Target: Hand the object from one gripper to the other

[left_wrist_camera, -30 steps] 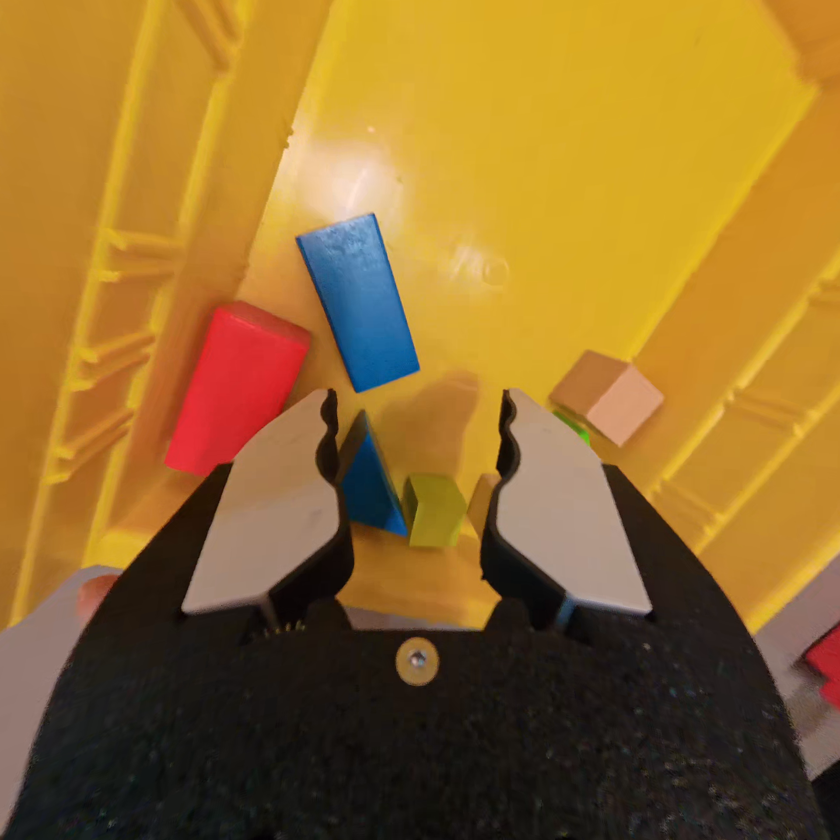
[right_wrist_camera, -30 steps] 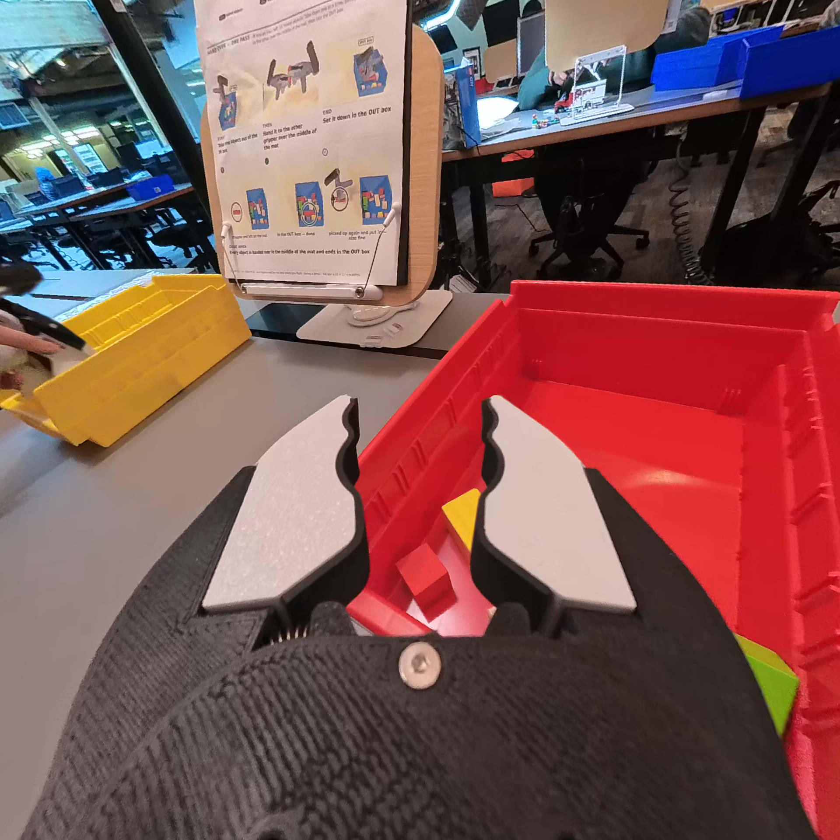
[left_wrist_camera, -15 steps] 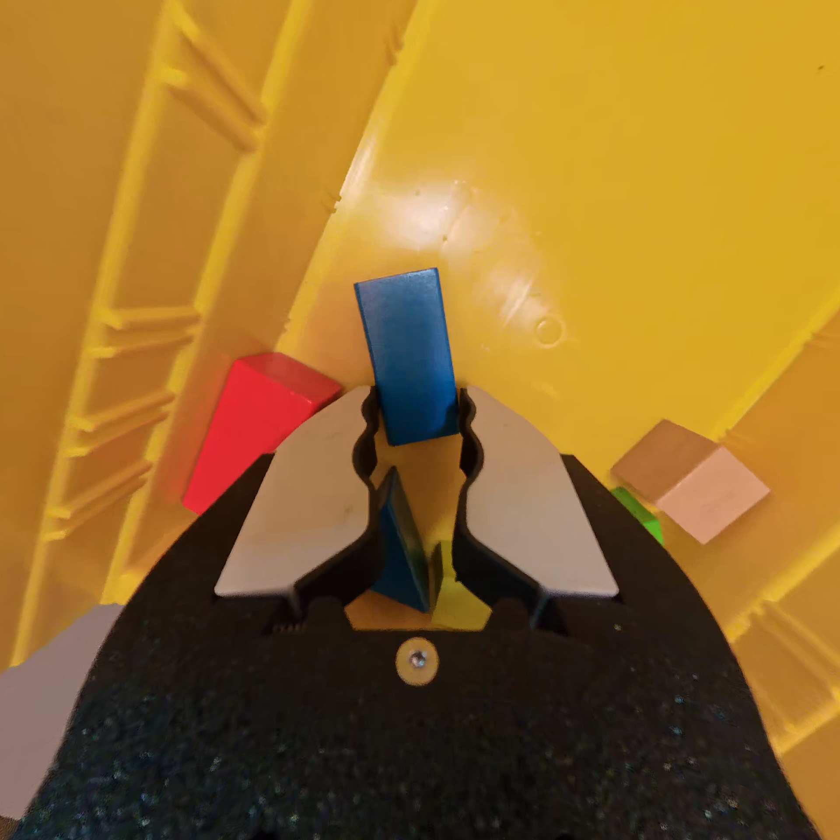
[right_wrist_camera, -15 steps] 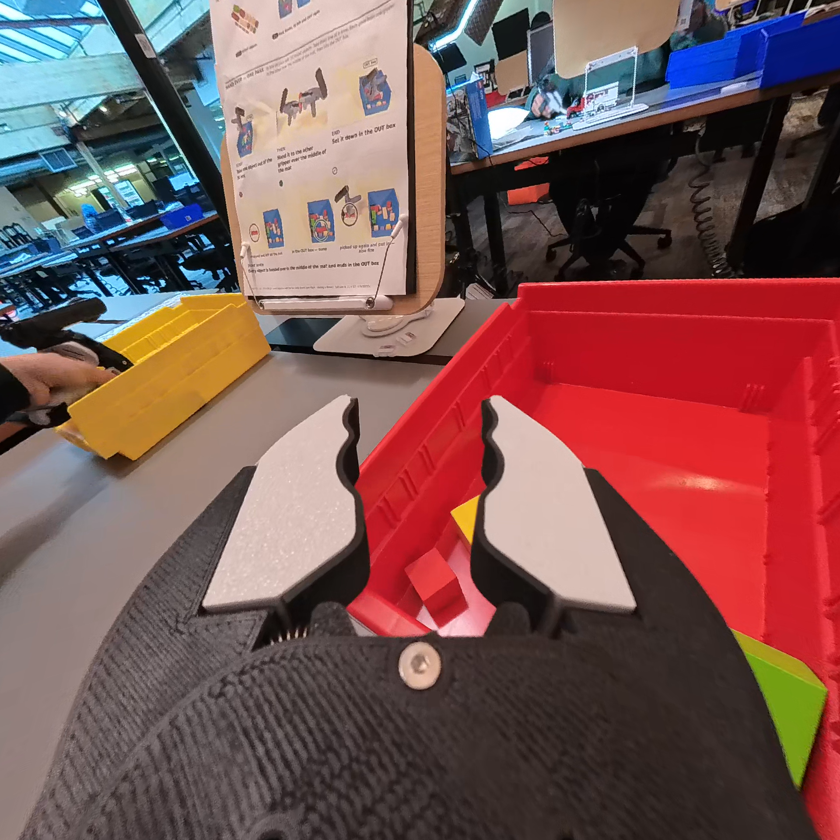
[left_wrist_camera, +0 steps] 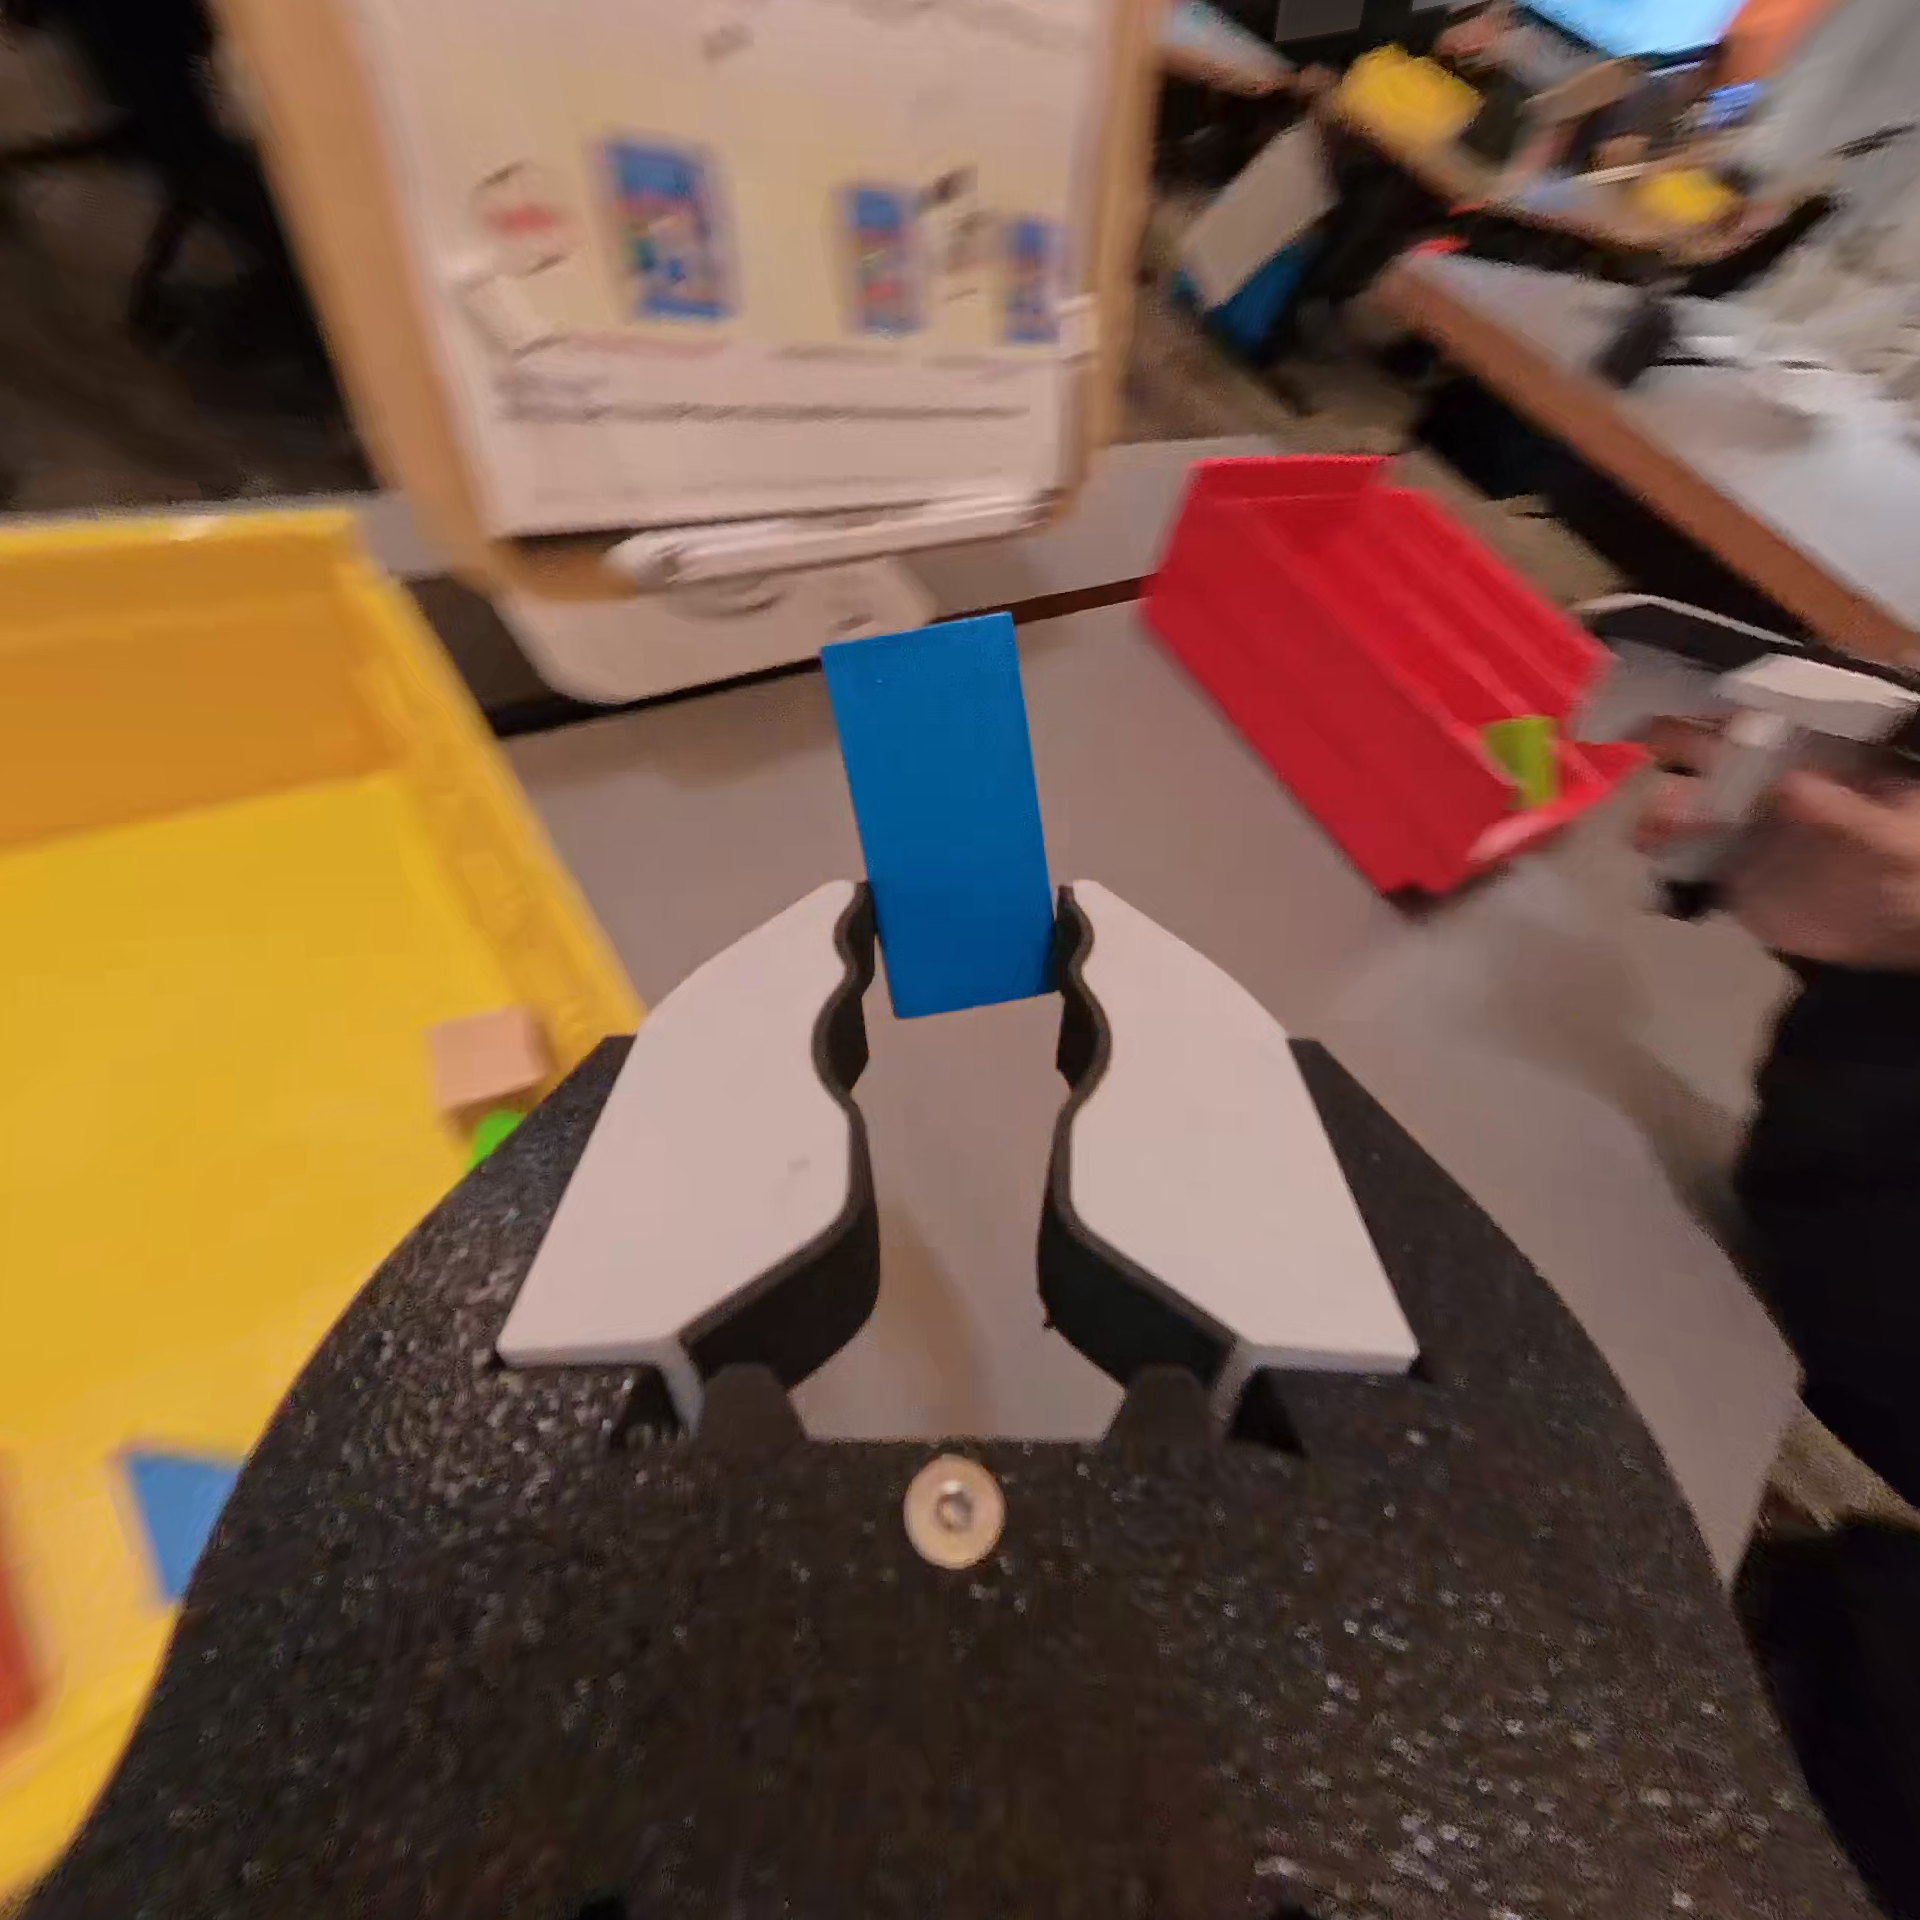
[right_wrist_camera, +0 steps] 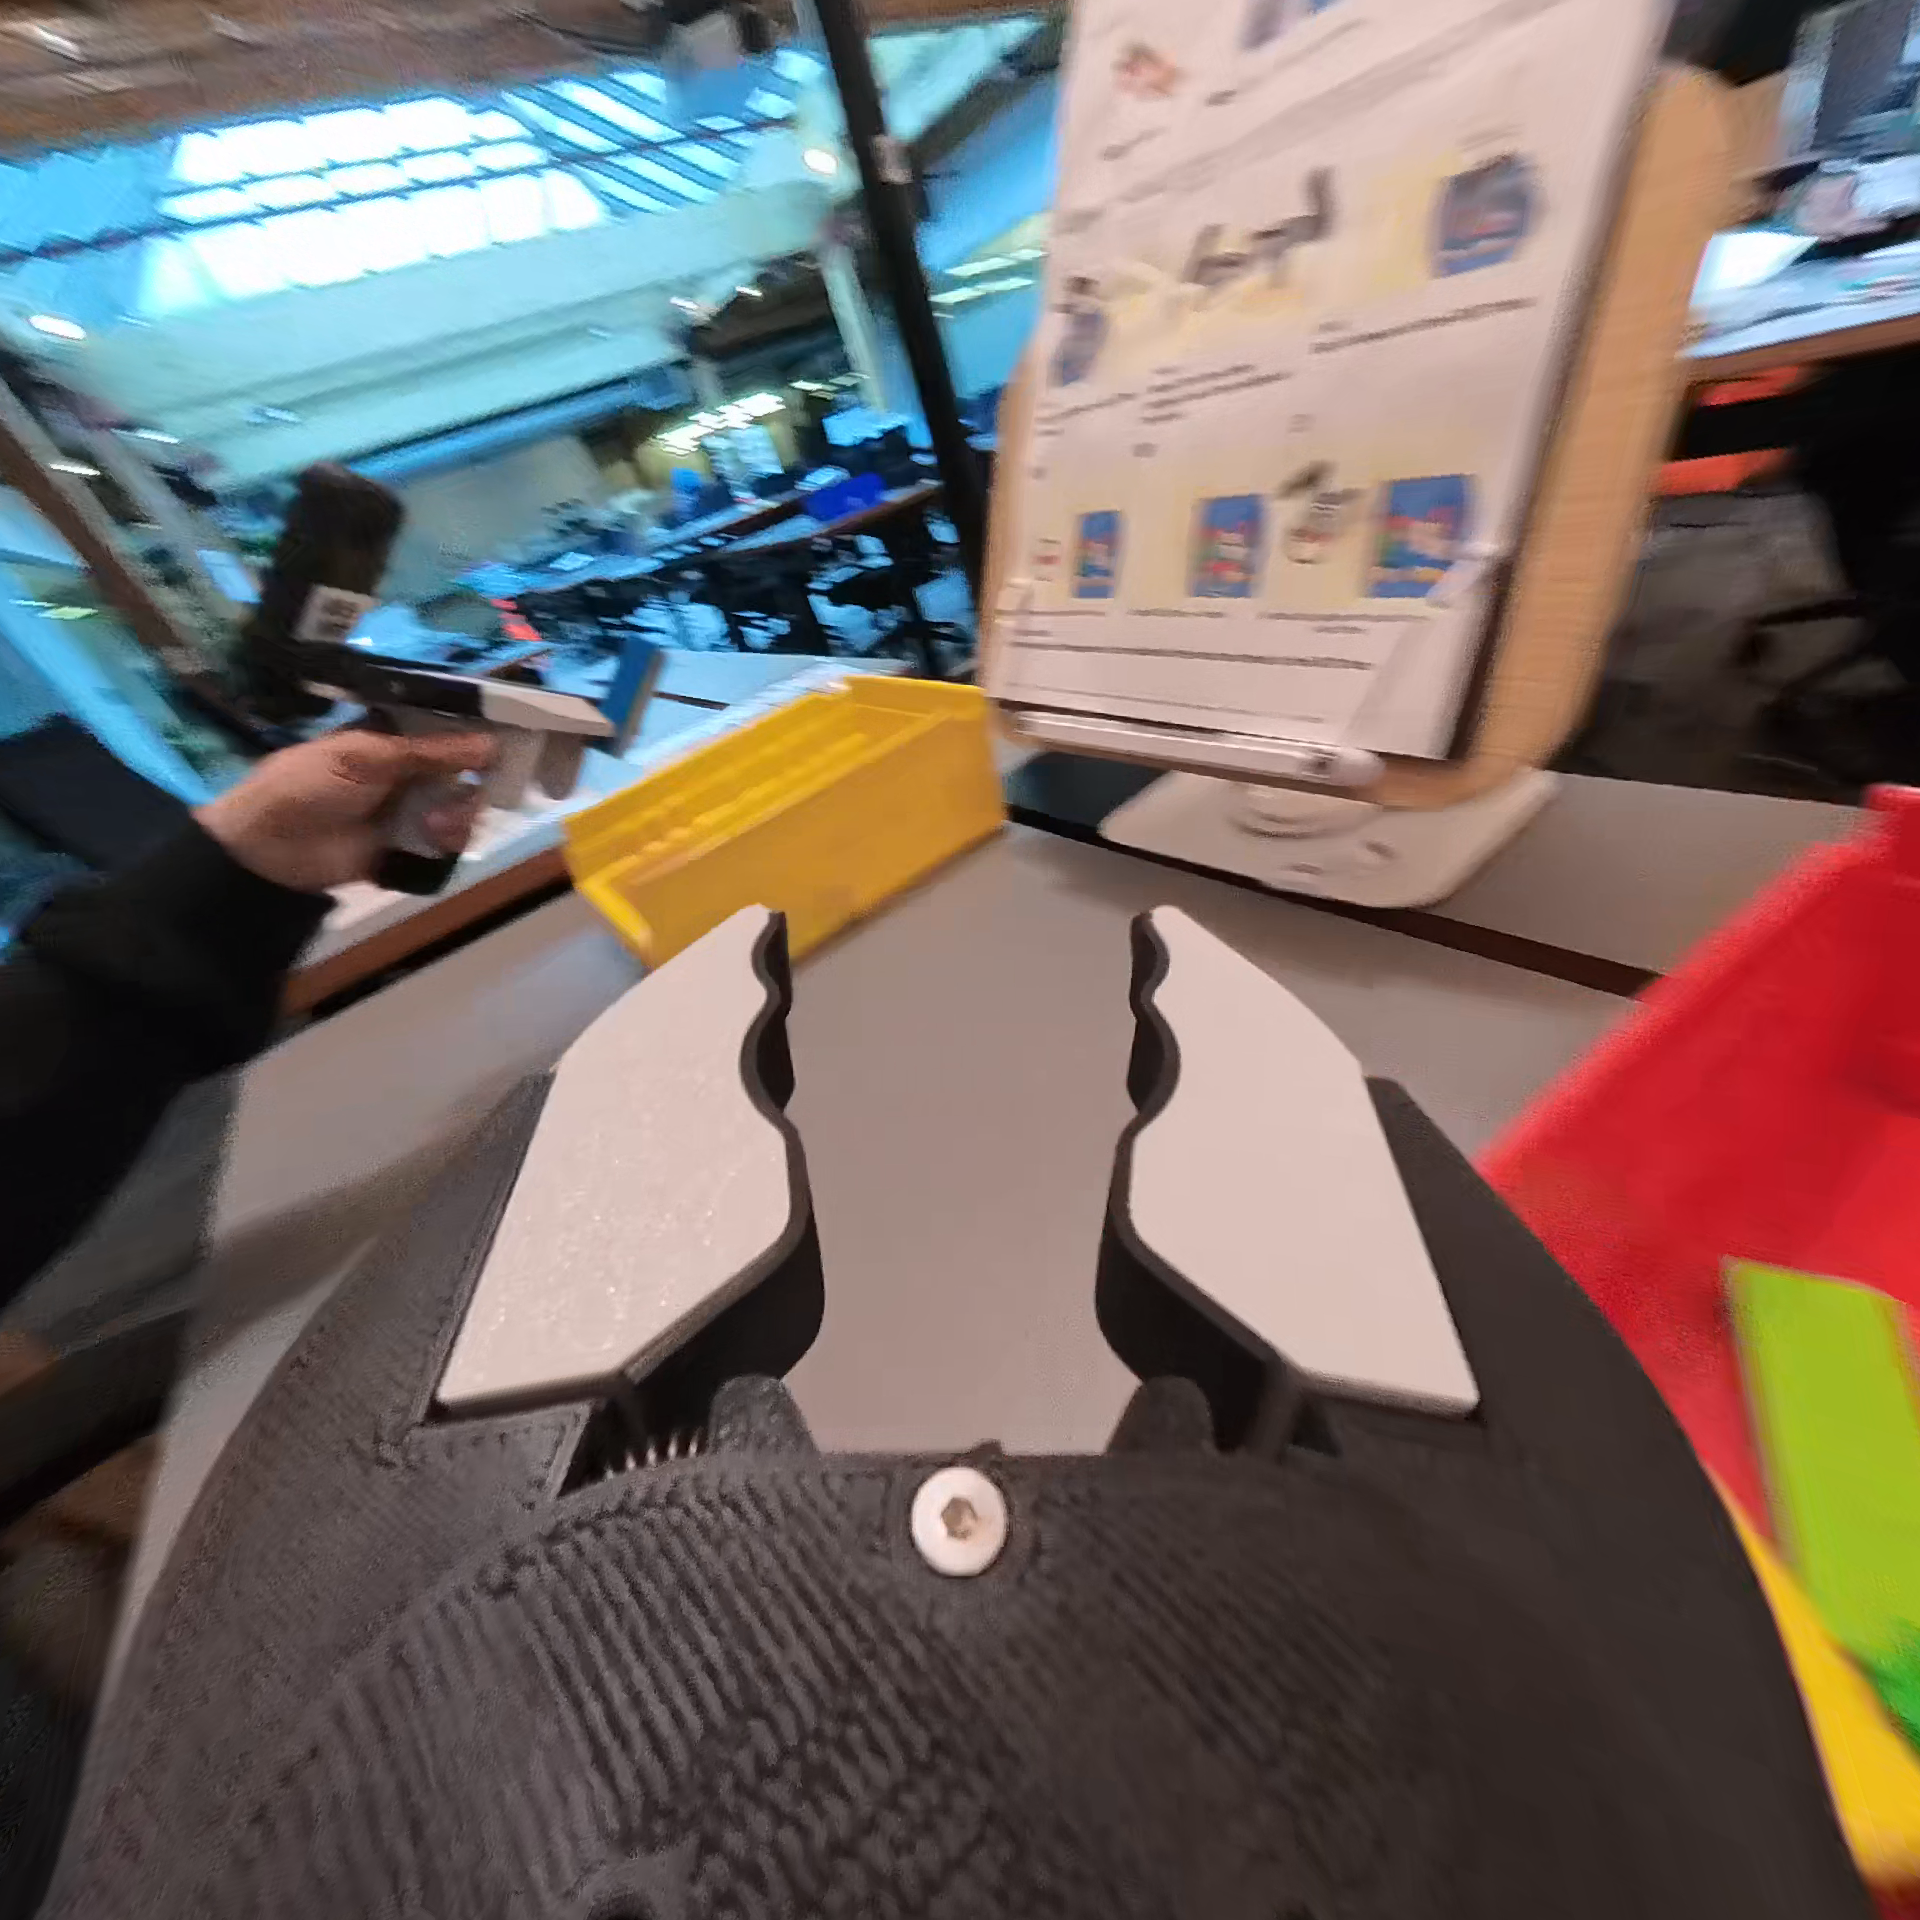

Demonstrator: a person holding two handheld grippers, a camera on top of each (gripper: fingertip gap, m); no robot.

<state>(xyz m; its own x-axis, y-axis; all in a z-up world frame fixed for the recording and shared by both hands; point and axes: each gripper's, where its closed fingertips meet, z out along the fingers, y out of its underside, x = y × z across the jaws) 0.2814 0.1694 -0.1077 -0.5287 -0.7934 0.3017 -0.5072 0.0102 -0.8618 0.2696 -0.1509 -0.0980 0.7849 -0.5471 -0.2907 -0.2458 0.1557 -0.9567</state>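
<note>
My left gripper (left_wrist_camera: 961, 925) is shut on a flat blue block (left_wrist_camera: 940, 810), with both pads pressed on its lower end. The block sticks up and forward above the grey table (left_wrist_camera: 727, 810), beside the yellow bin (left_wrist_camera: 239, 831). In the right wrist view the left gripper (right_wrist_camera: 613, 712) shows far left, held in a hand, with the blue block (right_wrist_camera: 634, 691) at its tip. My right gripper (right_wrist_camera: 961, 966) is open and empty over the table, between the yellow bin (right_wrist_camera: 810, 810) and the red bin (right_wrist_camera: 1714, 1122). It also shows blurred at the right of the left wrist view (left_wrist_camera: 1756, 727).
The yellow bin holds a tan block (left_wrist_camera: 488, 1060), a green block (left_wrist_camera: 494, 1132) and a blue wedge (left_wrist_camera: 171, 1517). The red bin (left_wrist_camera: 1351, 675) holds a green block (right_wrist_camera: 1839, 1455). A board with a paper sheet (right_wrist_camera: 1309, 416) stands at the table's back. The grippers' ends are close to 30 cm from one another.
My left gripper closed on the blue block in the yellow bin and lifted it out over the table. My right gripper swung left, away from the red bin, with its jaws wider.
</note>
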